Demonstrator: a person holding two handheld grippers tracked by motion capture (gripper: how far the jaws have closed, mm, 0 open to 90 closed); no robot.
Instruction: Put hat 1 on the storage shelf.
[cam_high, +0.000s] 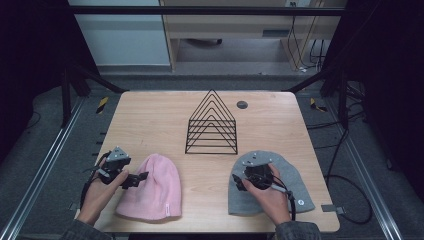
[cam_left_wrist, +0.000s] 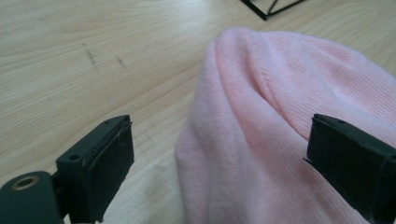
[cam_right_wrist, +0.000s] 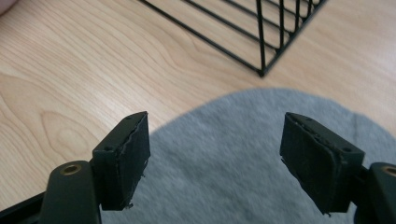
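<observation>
A pink knit hat lies flat at the front left of the wooden table. A grey hat lies at the front right. My left gripper is at the pink hat's left edge and stands open. In the left gripper view a raised fold of the pink hat sits between the wide-apart pads of the left gripper, which do not press on it. My right gripper hovers open over the grey hat's left edge. The grey hat lies below the open right gripper.
A black wire rack of triangular dividers stands at the table's middle, behind both hats, with its corner close ahead of the right gripper. A round grommet sits at the back. Bare wood lies between the hats.
</observation>
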